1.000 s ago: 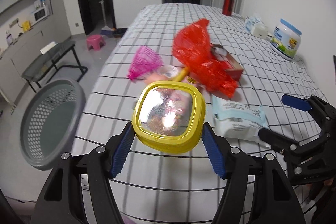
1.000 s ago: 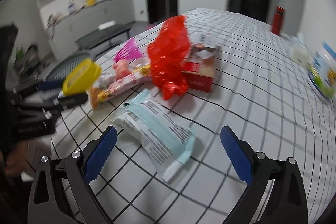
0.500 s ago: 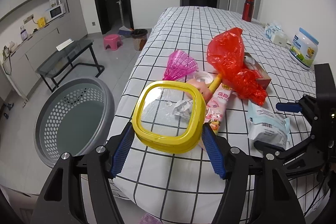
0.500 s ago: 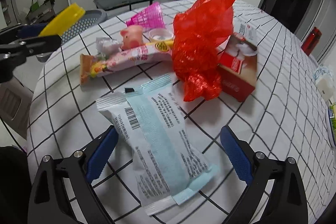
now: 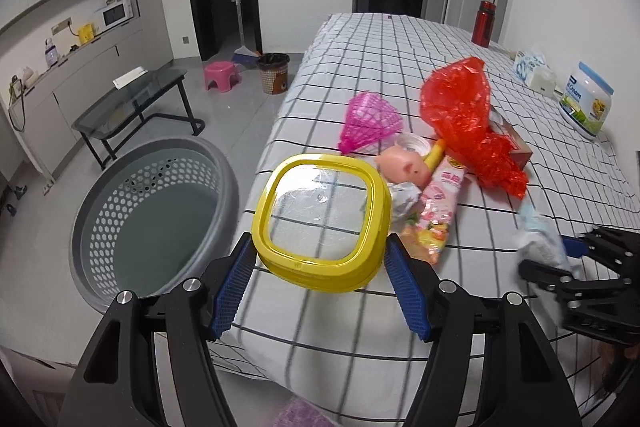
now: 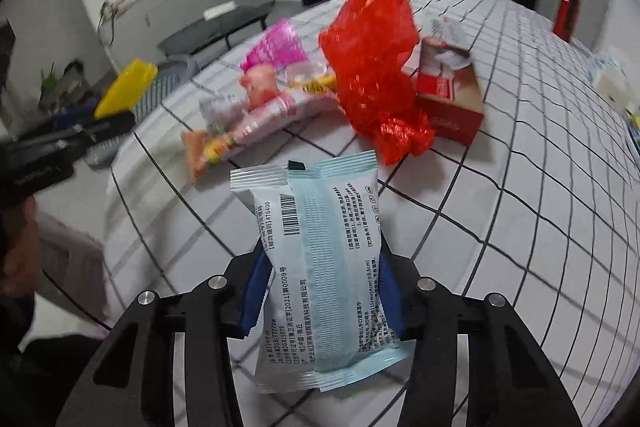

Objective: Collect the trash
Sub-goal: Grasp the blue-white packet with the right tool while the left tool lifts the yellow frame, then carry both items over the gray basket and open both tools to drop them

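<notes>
My left gripper (image 5: 322,283) is shut on a yellow square lid (image 5: 322,221) with a clear middle, held above the near edge of the checked table (image 5: 400,67). To its left on the floor stands a grey perforated basket (image 5: 156,215). My right gripper (image 6: 320,287) has its jaws closing on a white and pale blue wipes packet (image 6: 320,267), and both blue pads press its sides. That packet (image 5: 540,239) and the right gripper (image 5: 560,255) also show at the right of the left wrist view.
On the table lie a red plastic bag (image 5: 464,115), a pink net (image 5: 370,123), a pink pig toy (image 5: 404,167), a pink snack wrapper (image 5: 440,211) and a red box (image 6: 452,99). A white jar (image 5: 586,101), tissues and a red bottle (image 5: 482,23) stand farther back.
The right gripper's jaws have closed from wide open onto the wipes packet and raised it off the table. The left gripper has carried the yellow lid leftwards, nearer the basket.
</notes>
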`<action>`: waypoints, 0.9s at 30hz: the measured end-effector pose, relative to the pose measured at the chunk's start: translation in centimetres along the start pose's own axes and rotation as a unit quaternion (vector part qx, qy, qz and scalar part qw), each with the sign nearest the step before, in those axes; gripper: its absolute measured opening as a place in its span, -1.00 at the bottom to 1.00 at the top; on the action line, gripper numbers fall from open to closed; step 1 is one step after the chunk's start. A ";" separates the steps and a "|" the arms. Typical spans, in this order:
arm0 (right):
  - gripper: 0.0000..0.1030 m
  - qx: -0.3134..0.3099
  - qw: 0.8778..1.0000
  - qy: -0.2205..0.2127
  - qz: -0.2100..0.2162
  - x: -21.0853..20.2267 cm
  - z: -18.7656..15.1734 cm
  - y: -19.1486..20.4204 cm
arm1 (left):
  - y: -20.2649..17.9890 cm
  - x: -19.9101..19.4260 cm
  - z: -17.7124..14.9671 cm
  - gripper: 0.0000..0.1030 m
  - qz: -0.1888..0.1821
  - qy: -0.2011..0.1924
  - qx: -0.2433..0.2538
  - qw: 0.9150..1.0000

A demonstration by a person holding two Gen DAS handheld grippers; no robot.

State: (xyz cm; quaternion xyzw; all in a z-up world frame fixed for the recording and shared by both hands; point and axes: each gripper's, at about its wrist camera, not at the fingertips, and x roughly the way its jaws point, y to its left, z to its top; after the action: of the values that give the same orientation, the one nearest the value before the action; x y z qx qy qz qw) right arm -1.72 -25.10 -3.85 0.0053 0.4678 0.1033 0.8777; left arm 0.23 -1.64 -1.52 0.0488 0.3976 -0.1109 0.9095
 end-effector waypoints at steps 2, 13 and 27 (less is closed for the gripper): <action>-0.09 0.010 1.000 -0.021 -0.005 -1.2 0.3 1.1 | 1.0 0.0 0.0 0.24 0.002 -0.002 -0.004 1.000; -0.09 0.025 0.996 -0.074 0.047 -0.1 6.9 8.9 | 9.0 0.2 1.3 0.24 0.052 -0.020 -0.030 0.998; -0.09 -0.045 0.990 -0.051 0.120 7.4 15.9 19.9 | 20.4 0.0 3.9 0.24 0.161 -0.038 -0.059 0.984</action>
State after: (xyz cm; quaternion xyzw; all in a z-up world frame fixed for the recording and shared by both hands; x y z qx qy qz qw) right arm 11.86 -2.89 1.13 0.0274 0.4133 0.2288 0.8809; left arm 7.96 17.50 1.13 0.0537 0.3559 0.0588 0.9311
